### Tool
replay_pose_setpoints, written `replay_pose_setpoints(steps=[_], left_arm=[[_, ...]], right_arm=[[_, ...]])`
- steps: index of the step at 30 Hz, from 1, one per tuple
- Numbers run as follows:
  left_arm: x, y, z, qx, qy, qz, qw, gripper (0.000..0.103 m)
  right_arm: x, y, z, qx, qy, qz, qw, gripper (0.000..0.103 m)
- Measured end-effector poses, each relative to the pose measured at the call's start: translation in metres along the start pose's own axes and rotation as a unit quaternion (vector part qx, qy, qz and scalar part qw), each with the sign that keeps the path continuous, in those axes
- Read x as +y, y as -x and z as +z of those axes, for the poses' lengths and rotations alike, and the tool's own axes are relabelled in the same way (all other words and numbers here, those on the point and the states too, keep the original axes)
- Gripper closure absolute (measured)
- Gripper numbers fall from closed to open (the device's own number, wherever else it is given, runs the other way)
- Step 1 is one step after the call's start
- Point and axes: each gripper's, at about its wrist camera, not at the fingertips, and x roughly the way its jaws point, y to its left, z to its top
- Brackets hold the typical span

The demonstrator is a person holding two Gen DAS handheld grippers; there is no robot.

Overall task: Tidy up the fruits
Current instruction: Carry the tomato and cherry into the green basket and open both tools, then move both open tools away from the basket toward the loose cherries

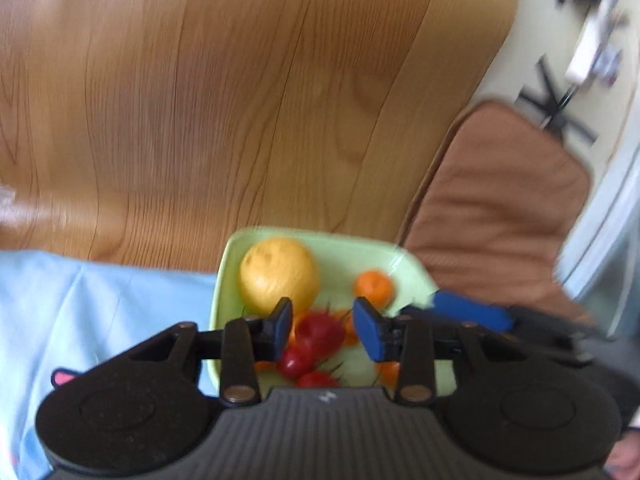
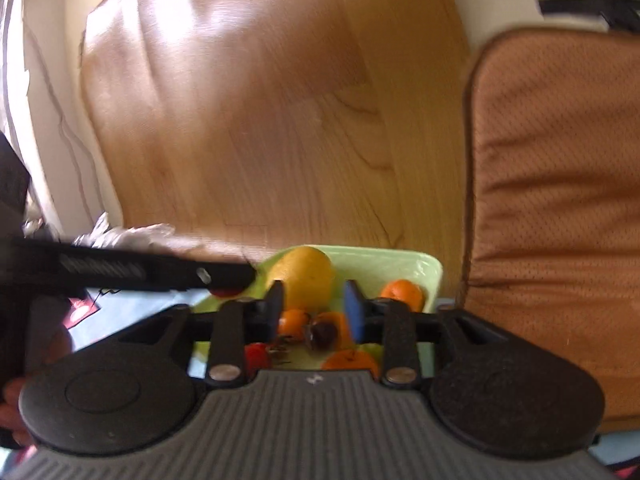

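Observation:
A pale green plate (image 1: pixel 412 268) holds a big yellow fruit (image 1: pixel 278 276), a small orange (image 1: pixel 374 288) and red spiky fruits (image 1: pixel 320 332). My left gripper (image 1: pixel 324 324) hovers just over the red fruits, open, its pads touching nothing. The right wrist view shows the same plate (image 2: pixel 400 268) with the yellow fruit (image 2: pixel 308 276), oranges (image 2: pixel 404 294) and a dark brown fruit (image 2: pixel 320 334). My right gripper (image 2: pixel 315 310) hangs open above them with nothing held. Its blue finger (image 1: pixel 472 312) reaches in at the plate's right edge. The left gripper's black body (image 2: pixel 160 272) crosses from the left.
The plate rests on a light blue cloth (image 1: pixel 100 312) on a wooden surface (image 1: pixel 240 100). A brown padded cushion (image 1: pixel 500 220) lies to the plate's right. Crumpled clear plastic (image 2: pixel 132 234) sits left of the plate. A hand (image 2: pixel 16 400) shows at the lower left.

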Motion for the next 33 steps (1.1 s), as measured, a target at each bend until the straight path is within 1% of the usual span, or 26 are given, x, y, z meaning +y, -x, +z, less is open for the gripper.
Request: replay_pose_setpoints(steps=[2,3,5,7,10,13,17,20,22,24,25,27,28,29,30,32,33], left_arm=[[0.0,0.005,-0.005,-0.011,0.005,-0.008,0.9999,0.065],[0.001,0.012,-0.007,-0.021,0.01,-0.01,0.9997,0.064],[0.002,0.032,-0.011,-0.039,0.016,-0.017,0.999,0.064],[0.002,0.055,-0.019,-0.056,0.013,-0.024,0.998,0.064],[0.0,0.083,-0.042,-0.062,0.001,-0.034,0.9975,0.064],[-0.004,0.094,-0.069,-0.049,-0.001,-0.044,0.9978,0.064],[-0.006,0.112,-0.108,-0.035,-0.003,-0.049,0.9982,0.064],[-0.001,0.132,-0.131,-0.029,-0.005,-0.037,0.9989,0.065],[0.008,0.159,-0.146,-0.037,0.005,-0.031,0.9988,0.065],[0.018,0.192,-0.164,-0.05,0.013,-0.002,0.9987,0.065],[0.021,0.209,-0.174,-0.058,0.019,0.017,0.998,0.065],[0.025,0.242,-0.197,-0.066,0.042,0.062,0.995,0.065],[0.025,0.257,-0.207,-0.069,0.053,0.08,0.993,0.065],[0.024,0.273,-0.217,-0.073,0.061,0.097,0.9908,0.065],[0.023,0.287,-0.225,-0.082,0.068,0.115,0.9876,0.065],[0.022,0.313,-0.235,-0.103,0.091,0.15,0.9791,0.065],[0.022,0.322,-0.239,-0.11,0.103,0.165,0.9747,0.065]], right_arm=[[0.0,0.008,0.003,-0.013,0.005,0.001,1.0,0.053],[0.0,0.013,0.004,-0.025,0.002,-0.001,1.0,0.053],[-0.001,0.023,0.008,-0.041,-0.015,0.011,0.999,0.053],[0.002,0.03,0.01,-0.042,-0.018,0.023,0.999,0.053],[0.016,0.051,0.009,-0.035,0.009,0.035,0.999,0.053],[0.024,0.073,-0.005,-0.015,0.032,0.037,0.999,0.054],[0.027,0.088,-0.032,0.027,0.035,0.034,0.998,0.055],[0.032,0.085,-0.042,0.061,0.029,0.022,0.998,0.058],[0.045,0.087,-0.045,0.07,0.027,0.052,0.996,0.058],[0.066,0.087,-0.046,0.075,0.049,0.092,0.992,0.058],[0.079,0.085,-0.045,0.078,0.061,0.12,0.988,0.058],[0.109,0.075,-0.045,0.081,0.084,0.18,0.977,0.058],[0.125,0.07,-0.046,0.077,0.099,0.205,0.971,0.058],[0.141,0.063,-0.047,0.075,0.113,0.221,0.966,0.058],[0.154,0.056,-0.047,0.08,0.114,0.236,0.962,0.058],[0.175,0.04,-0.047,0.106,0.073,0.281,0.951,0.058],[0.184,0.037,-0.049,0.109,0.061,0.285,0.95,0.058]])
